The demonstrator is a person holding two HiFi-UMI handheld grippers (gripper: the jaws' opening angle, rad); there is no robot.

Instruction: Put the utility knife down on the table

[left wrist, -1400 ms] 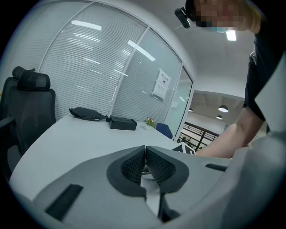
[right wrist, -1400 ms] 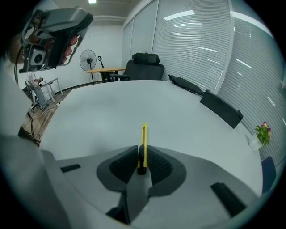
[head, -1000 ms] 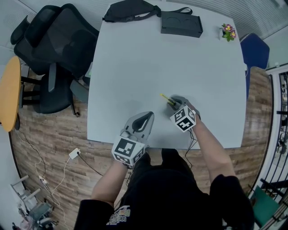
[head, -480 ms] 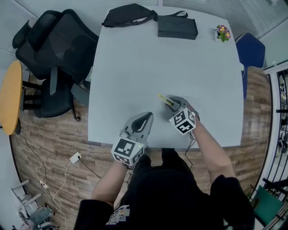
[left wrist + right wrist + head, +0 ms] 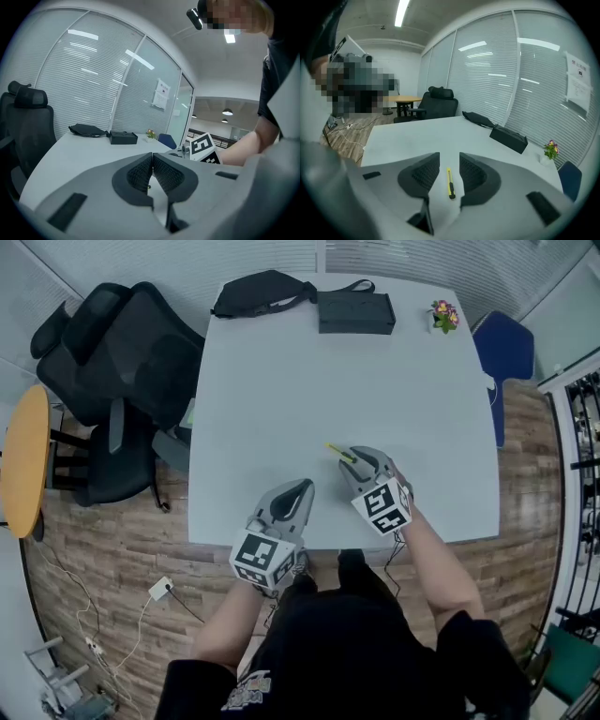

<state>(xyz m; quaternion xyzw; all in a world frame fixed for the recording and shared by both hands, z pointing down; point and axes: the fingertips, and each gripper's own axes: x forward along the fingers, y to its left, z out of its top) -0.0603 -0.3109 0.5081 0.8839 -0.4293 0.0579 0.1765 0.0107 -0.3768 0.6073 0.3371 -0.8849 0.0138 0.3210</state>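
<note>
knife point(image 5: 449, 183) lies flat on table point(image 5: 281, 381), untouched between the wide, slightly closing jaws of right gripper point(image 5: 354, 461); left gripper point(image 5: 152, 169) is closed, empty.

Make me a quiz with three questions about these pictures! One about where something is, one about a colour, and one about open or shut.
1. Where is the knife?
A. on the floor
B. on the table
C. on the chair

2. What colour is most of the knife?
A. yellow
B. red
C. blue

3. How are the left gripper jaws?
A. wide apart
B. holding the knife
C. shut together

Answers:
1. B, the knife lies flat on the pale tabletop.
2. A, its body is yellow with a dark part at one end.
3. C, in the left gripper view the two pads meet with nothing between them.
</note>
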